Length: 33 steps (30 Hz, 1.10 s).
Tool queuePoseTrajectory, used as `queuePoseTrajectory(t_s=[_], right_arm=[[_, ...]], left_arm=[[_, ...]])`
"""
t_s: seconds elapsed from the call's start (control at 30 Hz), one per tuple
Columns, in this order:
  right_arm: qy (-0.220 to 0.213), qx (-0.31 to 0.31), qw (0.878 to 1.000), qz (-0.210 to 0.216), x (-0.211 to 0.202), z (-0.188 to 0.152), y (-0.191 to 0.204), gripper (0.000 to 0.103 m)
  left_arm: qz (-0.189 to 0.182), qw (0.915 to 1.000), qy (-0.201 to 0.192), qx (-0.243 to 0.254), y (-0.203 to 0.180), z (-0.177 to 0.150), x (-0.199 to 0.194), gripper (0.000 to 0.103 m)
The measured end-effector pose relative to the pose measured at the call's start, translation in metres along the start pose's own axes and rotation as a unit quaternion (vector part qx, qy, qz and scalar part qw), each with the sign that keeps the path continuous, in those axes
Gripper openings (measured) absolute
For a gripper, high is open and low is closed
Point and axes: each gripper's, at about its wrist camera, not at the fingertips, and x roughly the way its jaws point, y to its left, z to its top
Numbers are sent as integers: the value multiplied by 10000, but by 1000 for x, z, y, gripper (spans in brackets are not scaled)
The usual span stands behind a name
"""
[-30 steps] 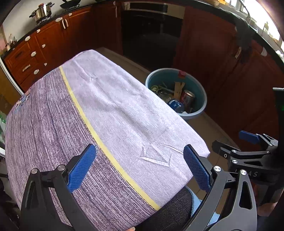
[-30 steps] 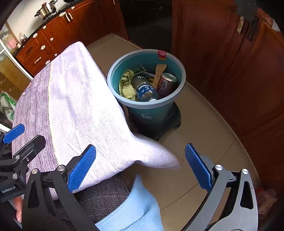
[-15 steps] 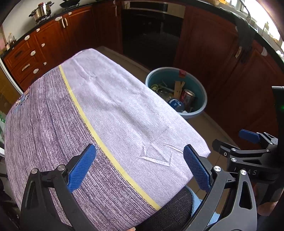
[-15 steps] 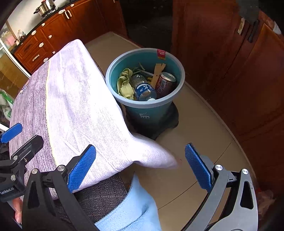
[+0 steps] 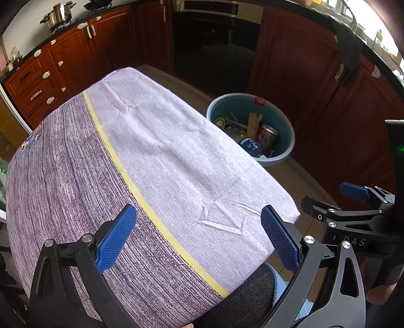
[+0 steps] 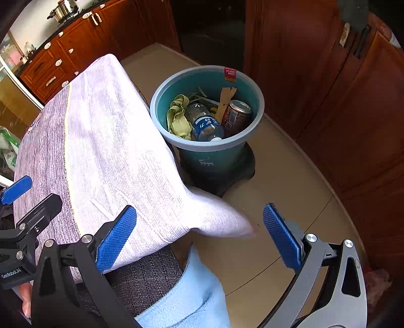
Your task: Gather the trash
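Note:
A teal trash bin (image 6: 209,155) stands on the floor beside the table's right edge; it also shows in the left wrist view (image 5: 286,131). It holds a red can (image 6: 236,116), a plastic bottle (image 6: 205,125), a yellow-green rag (image 6: 178,118) and a wooden stick (image 6: 226,97). My left gripper (image 5: 199,238) is open and empty above the table's near edge. My right gripper (image 6: 199,238) is open and empty, over the table's right corner and the floor. No trash lies on the tablecloth.
The table (image 5: 164,161) is covered by a purple and lilac cloth with a yellow stripe. Dark wooden cabinets (image 5: 303,75) and an oven (image 5: 214,45) ring the room. A pot (image 5: 56,17) sits on the far counter. Tan floor (image 6: 277,176) lies right of the bin.
Both grippers stay open and empty. The views shift only slightly; the right one has risen a little over the bin.

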Motion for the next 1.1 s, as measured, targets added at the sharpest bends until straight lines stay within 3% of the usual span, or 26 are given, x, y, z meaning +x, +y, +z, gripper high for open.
queuePoseTrajectory(t_s=[1.1], right_arm=[[-84,-80,9999,-20,-3,6,-2,96]], left_arm=[[161,9998,34,-57,1,-5,-1,99]])
